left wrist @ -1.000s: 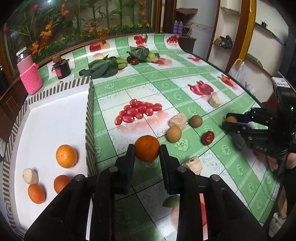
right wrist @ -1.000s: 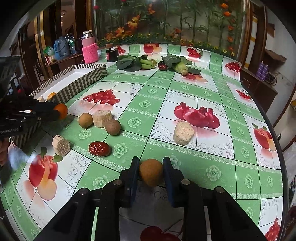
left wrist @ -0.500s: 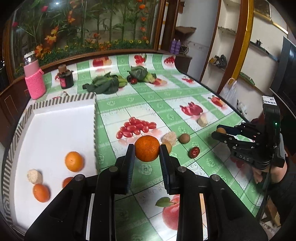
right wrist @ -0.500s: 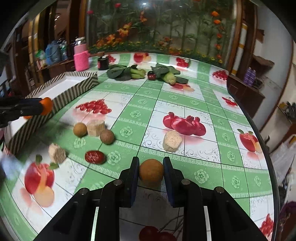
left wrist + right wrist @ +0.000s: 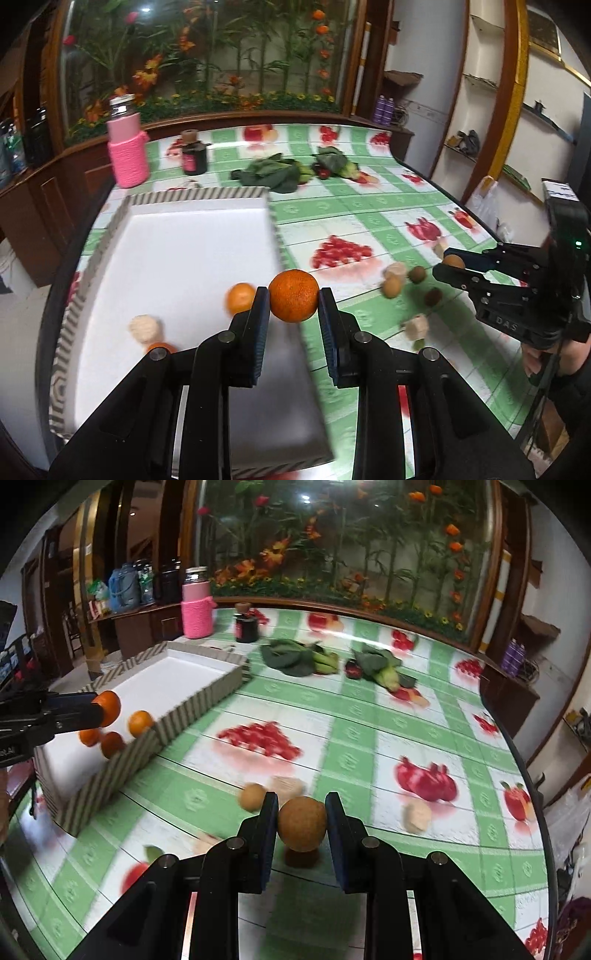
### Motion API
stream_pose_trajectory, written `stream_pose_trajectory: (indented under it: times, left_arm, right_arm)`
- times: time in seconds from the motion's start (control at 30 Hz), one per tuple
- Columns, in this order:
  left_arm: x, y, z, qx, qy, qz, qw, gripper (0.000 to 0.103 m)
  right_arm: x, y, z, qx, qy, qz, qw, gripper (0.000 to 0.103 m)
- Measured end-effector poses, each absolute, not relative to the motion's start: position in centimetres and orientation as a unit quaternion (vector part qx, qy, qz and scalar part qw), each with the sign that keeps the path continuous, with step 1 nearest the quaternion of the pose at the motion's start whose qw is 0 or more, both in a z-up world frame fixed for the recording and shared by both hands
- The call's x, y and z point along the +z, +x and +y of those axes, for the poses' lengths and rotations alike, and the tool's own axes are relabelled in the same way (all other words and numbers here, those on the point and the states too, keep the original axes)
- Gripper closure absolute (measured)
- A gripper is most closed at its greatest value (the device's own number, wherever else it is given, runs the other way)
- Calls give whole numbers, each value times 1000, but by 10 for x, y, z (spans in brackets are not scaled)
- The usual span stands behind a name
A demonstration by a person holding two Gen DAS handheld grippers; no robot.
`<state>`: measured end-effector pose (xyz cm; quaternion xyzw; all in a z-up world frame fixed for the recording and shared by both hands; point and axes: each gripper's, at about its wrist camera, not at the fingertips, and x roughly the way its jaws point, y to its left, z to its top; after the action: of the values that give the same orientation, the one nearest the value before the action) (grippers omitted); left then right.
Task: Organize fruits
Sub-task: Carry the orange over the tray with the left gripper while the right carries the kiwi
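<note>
While orange [image 5: 293, 295] clamped, left hand-held gripper [image 5: 291, 306] above tray rim [image 5: 275, 225].

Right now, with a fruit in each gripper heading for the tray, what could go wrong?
1. The orange is pinched only at the fingertips of the left gripper; a jolt could roll it out.
2. The brown fruit in the right gripper must still clear the tray's striped wall.
3. Oranges already in the tray could get knocked.

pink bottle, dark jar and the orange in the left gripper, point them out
pink bottle [image 5: 128, 162], left wrist view, on its knitted sleeve
dark jar [image 5: 194, 159], left wrist view, on its body
orange [image 5: 293, 295], left wrist view, on its front face
</note>
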<state>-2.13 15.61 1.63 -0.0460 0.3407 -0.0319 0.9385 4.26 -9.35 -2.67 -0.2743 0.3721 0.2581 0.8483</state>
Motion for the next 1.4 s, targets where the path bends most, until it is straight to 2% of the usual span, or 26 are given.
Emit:
stream_pose_trajectory:
  times: [0.47,0.83,1.13,1.4]
  left_arm:
    - [-6,-32,213,16,-74,358,931,78]
    - [-5,-32,244,50,-58,363,929,77]
    - [-21,-35,258,65,-47,389,918,77]
    - [-18,-43,265,60,-47,382,921,77]
  right_arm:
    - [-30,9,-3,320,-311,351,823,78]
    - [-46,0,48,361,-312,348,807,78]
    - [-68,-1,70,388,-299,363,793,78]
    - [-78,4,68,400,-290,369,787,78]
